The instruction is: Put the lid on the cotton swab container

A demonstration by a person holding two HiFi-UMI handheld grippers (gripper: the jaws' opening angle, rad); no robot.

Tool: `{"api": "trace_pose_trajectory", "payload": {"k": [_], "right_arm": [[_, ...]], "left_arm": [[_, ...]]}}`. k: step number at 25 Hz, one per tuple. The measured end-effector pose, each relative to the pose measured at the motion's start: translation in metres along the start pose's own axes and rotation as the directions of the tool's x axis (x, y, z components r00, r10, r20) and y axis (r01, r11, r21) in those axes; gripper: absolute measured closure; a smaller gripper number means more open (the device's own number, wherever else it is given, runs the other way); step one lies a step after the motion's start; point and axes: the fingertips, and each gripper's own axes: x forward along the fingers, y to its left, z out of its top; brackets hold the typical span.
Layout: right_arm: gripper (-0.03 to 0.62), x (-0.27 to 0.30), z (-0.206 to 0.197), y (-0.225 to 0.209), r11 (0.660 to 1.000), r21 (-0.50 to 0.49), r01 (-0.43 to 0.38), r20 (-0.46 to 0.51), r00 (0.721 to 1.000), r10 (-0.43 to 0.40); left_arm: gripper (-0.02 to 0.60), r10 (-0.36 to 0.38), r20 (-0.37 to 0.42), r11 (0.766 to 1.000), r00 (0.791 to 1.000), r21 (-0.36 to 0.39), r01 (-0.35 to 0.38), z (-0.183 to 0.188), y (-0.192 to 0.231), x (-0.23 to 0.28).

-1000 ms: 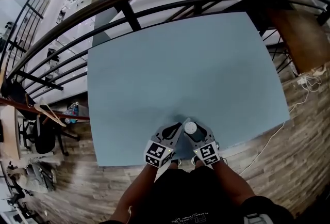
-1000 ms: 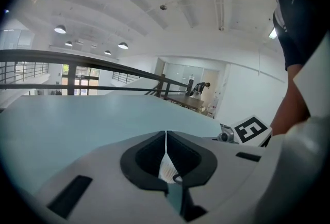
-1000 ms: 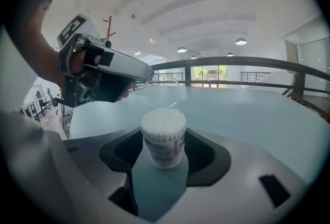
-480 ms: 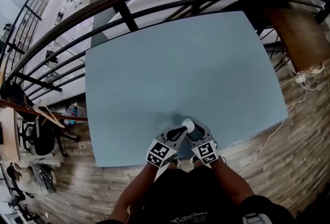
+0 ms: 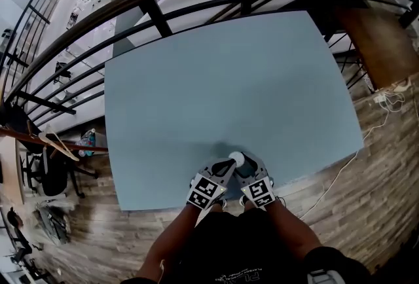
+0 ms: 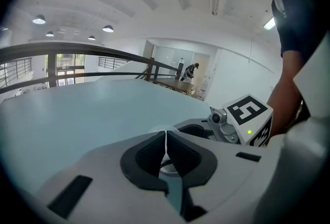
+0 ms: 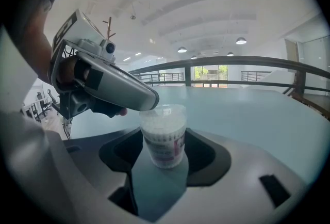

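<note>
A clear cotton swab container (image 7: 163, 138) with a pink label stands upright between the jaws of my right gripper (image 7: 166, 146), which is shut on it just above the table's front edge. A clear lid (image 7: 165, 111) sits at its top. My left gripper (image 6: 165, 138) is shut, with the lid's thin edge (image 6: 165, 140) pinched between its jaws. Its tip (image 7: 147, 101) rests over the left side of the lid. In the head view both grippers (image 5: 222, 168) (image 5: 247, 169) meet at the white-topped container (image 5: 236, 159).
The light blue table (image 5: 229, 80) stretches away from the grippers with nothing else on it. A dark railing (image 5: 157, 14) runs along its far side. Wooden floor and a white cable (image 5: 340, 171) lie to the right, chairs (image 5: 52, 171) to the left.
My left gripper has swung right, its tip coming over the top of the container held in the right gripper. Both grippers have shifted slightly forward over the table.
</note>
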Motion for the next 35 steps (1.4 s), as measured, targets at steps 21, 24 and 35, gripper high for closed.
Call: {"api": "trace_pose_trajectory", "payload": {"k": [21, 24, 35], "right_arm": [[0.330, -0.0012, -0.0011, -0.0001, 1.000, -0.002, -0.007, -0.004, 1.000, 0.007], [0.330, -0.0009, -0.0015, 0.0000, 1.000, -0.001, -0.006, -0.003, 1.000, 0.006], [0.330, -0.0019, -0.0024, -0.0015, 1.000, -0.004, -0.003, -0.008, 1.000, 0.003]], "left_arm": [[0.571, 0.053, -0.049, 0.987, 0.997, 0.155, -0.044, -0.0062, -0.0070, 0.0064], [0.571, 0.058, -0.051, 0.986, 0.997, 0.160, -0.049, -0.0071, -0.0071, 0.0069], [0.571, 0.044, -0.076, 0.993, 0.996, 0.109, -0.036, -0.0064, -0.0067, 0.0095]]}}
